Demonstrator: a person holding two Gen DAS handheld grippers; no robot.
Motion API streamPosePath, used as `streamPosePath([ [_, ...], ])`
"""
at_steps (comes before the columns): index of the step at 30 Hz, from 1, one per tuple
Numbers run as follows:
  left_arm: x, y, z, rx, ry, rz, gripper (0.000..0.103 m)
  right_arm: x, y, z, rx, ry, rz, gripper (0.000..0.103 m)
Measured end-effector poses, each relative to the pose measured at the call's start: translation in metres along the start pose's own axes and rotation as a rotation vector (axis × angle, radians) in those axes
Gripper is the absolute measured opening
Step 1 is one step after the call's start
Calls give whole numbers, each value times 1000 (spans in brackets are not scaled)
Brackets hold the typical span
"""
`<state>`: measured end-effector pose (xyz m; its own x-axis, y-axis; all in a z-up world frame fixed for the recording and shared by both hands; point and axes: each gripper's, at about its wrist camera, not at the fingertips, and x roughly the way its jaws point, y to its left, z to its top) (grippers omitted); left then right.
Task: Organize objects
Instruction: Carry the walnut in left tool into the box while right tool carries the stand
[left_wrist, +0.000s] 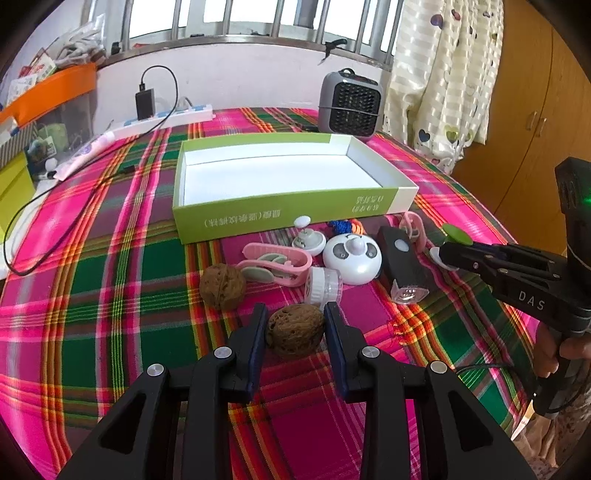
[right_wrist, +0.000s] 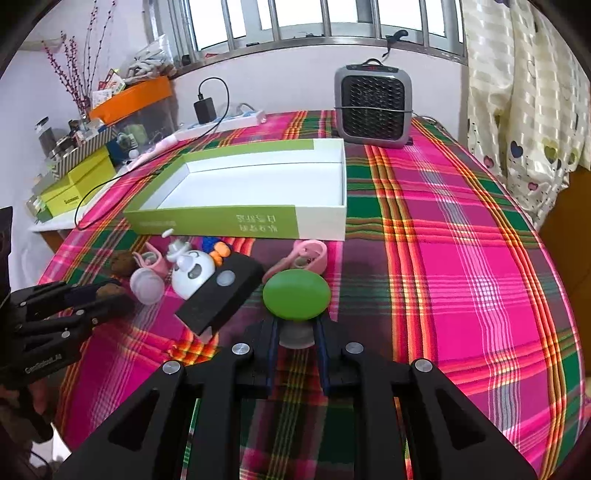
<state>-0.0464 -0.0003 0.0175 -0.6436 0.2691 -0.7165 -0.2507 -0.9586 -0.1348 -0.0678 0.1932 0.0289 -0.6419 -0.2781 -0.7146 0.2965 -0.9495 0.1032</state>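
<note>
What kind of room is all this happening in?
Most likely a room in someone's home, not a lab. A plaid tablecloth covers the table, a heart-print curtain hangs by a barred window, and a small heater sits at the back.

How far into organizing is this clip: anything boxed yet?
Nothing done: the green box is empty. In hand: left gripper clamps a walnut; right gripper holds a green-capped piece. Left: second walnut, pink clip, black light, white toys.

Barred bright window (left_wrist: 229, 14), white wall, heart-print curtain (left_wrist: 443, 74), wooden wardrobe (left_wrist: 524, 122)
</note>
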Motion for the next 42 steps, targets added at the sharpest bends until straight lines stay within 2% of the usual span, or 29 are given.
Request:
streamPosePath([
  [11, -6, -3, 18, 6, -23, -21, 29, -8, 6, 10, -20, -33, 17, 18],
  [23, -2, 3, 55, 15, -62, -27, 29, -5, 8, 40, -45, -59, 33, 18],
  [32, 18, 14, 89, 8, -72, -10, 29, 13, 12, 73, -88, -65, 46, 18],
  [42, 47, 25, 128, 22, -70, 12, 29, 48, 8, 109, -101, -35, 75, 18],
])
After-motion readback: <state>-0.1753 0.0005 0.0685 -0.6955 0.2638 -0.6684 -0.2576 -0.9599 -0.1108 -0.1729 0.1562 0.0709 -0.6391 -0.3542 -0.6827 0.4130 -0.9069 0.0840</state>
